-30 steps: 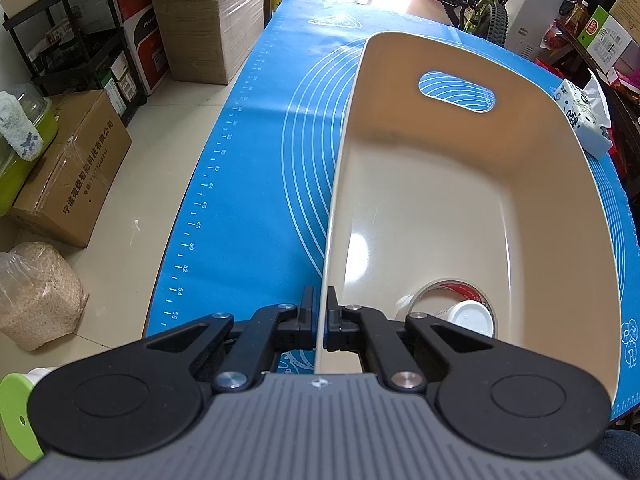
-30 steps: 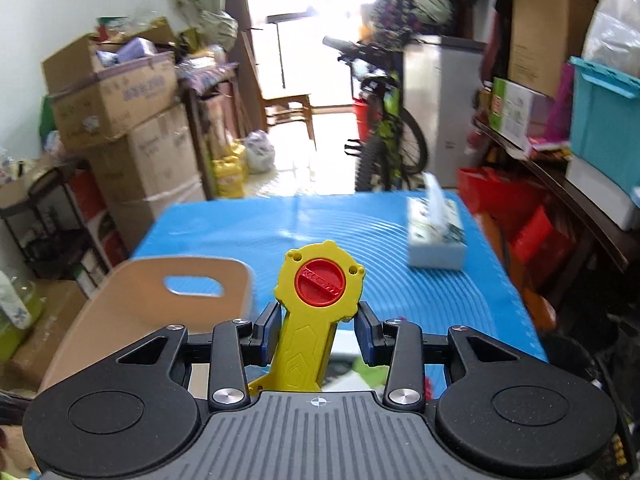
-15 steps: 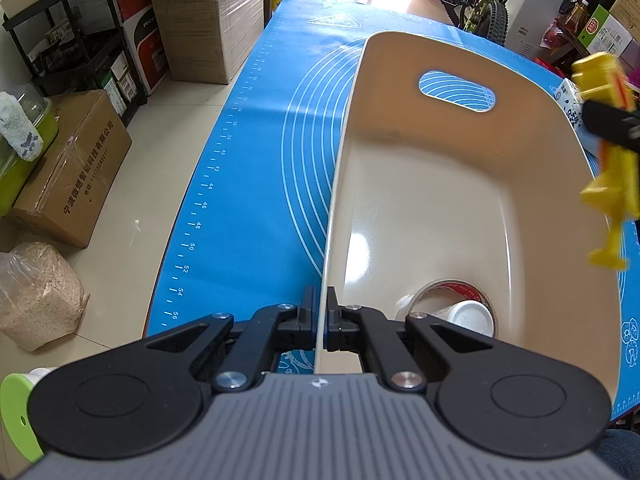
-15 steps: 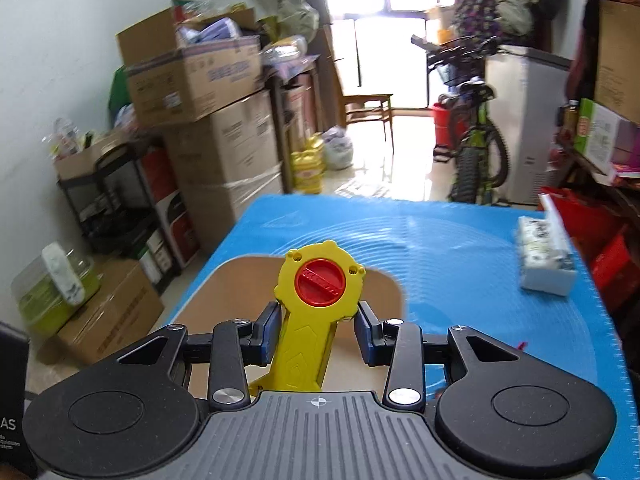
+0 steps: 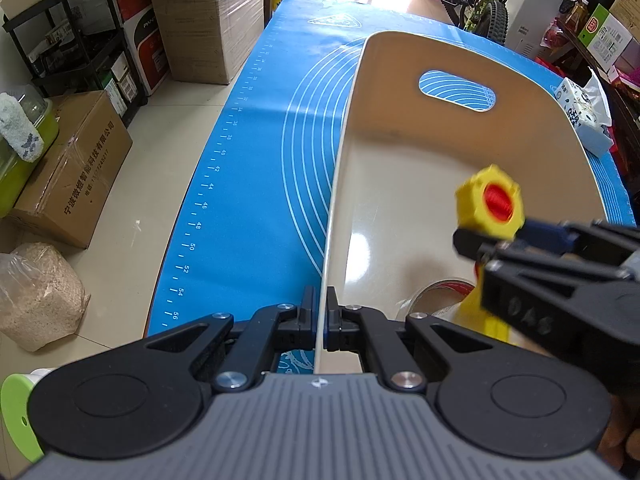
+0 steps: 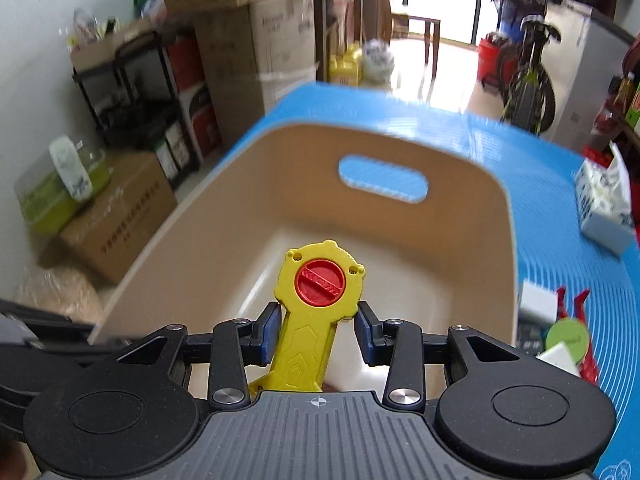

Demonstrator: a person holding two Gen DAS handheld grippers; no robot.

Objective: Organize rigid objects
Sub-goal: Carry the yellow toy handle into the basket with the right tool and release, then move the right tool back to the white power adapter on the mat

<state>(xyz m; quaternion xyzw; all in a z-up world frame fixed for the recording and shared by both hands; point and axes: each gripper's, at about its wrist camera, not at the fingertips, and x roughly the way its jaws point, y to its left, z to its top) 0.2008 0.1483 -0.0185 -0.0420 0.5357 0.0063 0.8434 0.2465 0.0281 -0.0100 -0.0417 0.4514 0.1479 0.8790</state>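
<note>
A yellow toy (image 6: pixel 318 312) with a red knob is showing against a beige bin (image 6: pixel 256 184) on a blue, white-lined mat (image 5: pixel 256 184).

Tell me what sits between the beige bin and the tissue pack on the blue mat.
Only bare blue silicone mat lies between the beige plastic bin and the white tissue pack; the right wrist view shows it best.

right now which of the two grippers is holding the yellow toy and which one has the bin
The right gripper holds the yellow toy over the beige bin; the left gripper is shut on the bin's rim, with nothing yellow in it.
</note>
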